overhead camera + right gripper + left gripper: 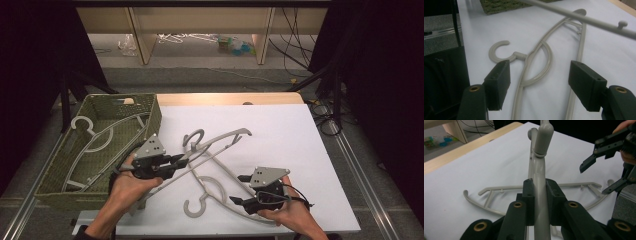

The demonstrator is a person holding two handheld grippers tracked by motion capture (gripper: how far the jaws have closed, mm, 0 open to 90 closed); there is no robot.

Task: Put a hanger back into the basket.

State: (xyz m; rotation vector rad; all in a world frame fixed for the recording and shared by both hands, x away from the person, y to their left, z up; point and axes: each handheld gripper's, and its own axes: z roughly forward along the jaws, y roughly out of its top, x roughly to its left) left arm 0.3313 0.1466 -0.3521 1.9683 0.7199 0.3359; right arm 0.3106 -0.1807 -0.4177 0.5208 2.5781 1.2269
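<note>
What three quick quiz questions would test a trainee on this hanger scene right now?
1. True or false: the left gripper is shut on a hanger.
2. What lies under the right gripper? A) a hanger B) a cup C) a towel
3. Where does the third hanger lie?

Key:
1. True; the left gripper view shows its jaws clamped on the bar.
2. A; the table hanger lies between open jaws, untouched.
3. In the green basket.
</note>
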